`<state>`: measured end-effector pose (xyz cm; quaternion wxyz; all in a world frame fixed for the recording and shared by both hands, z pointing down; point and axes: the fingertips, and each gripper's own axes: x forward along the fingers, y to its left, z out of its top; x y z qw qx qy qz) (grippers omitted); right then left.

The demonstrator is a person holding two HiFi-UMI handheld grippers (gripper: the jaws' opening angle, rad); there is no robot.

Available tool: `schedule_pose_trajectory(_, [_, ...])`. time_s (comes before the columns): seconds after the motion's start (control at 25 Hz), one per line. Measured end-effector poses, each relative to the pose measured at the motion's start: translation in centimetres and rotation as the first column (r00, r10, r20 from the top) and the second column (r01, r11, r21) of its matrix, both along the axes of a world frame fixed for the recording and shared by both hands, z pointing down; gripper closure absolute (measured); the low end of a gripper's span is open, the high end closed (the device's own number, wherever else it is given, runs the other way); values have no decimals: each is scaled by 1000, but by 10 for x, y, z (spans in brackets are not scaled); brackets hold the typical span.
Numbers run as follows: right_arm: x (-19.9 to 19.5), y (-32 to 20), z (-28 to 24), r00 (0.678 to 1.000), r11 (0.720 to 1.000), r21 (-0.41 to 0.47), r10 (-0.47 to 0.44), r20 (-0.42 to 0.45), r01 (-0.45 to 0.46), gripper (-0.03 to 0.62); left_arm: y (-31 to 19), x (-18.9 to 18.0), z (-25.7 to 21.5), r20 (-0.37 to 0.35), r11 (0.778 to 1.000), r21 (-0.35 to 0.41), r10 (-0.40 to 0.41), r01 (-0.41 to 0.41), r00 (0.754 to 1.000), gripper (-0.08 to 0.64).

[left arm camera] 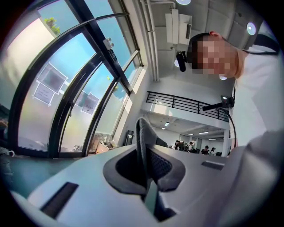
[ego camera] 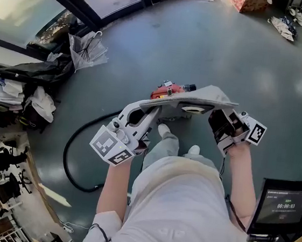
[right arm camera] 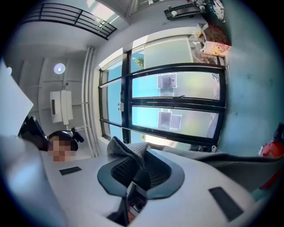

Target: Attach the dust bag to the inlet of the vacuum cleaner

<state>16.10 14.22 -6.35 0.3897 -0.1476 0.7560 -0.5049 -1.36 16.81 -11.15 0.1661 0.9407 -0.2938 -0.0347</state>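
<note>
Dust bag (ego camera: 200, 95), head view: spans left gripper (ego camera: 151, 110) to right gripper (ego camera: 216, 117), over the red vacuum cleaner (ego camera: 168, 90) on the floor (ego camera: 214, 43).
Left gripper view: jaws pinching an upright fold of the dust bag (left arm camera: 142, 148).
Right gripper view: jaws pinching the dust bag (right arm camera: 133, 156), fabric runs off right.

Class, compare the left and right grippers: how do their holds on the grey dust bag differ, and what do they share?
The left gripper takes the dust bag at its left end, the right gripper at its right end. The left gripper's fingers pinch a thin upright edge; the right gripper's pinch a thicker, bunched fold. Shared: both are shut on the bag, held between them.
</note>
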Motion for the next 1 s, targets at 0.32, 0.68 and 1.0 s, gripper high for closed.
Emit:
schedule_pose_trajectory(0.32, [-72, -54, 21, 959, 992, -1, -125, -253, 129, 522, -98, -91, -7, -36, 990, -1, -141, 141, 989, 543])
schedule_pose_trajectory(0.68, [-94, -60, 35, 849, 868, 120, -430, -308, 482, 486, -159, -116, -12, 69, 918, 59, -396, 393, 915, 543])
schedule_pose_trajectory(1.0, [-60, -141, 41, 884, 875, 208, -377, -277, 438, 486, -210, -127, -32, 185, 836, 142, -548, 530, 816, 543])
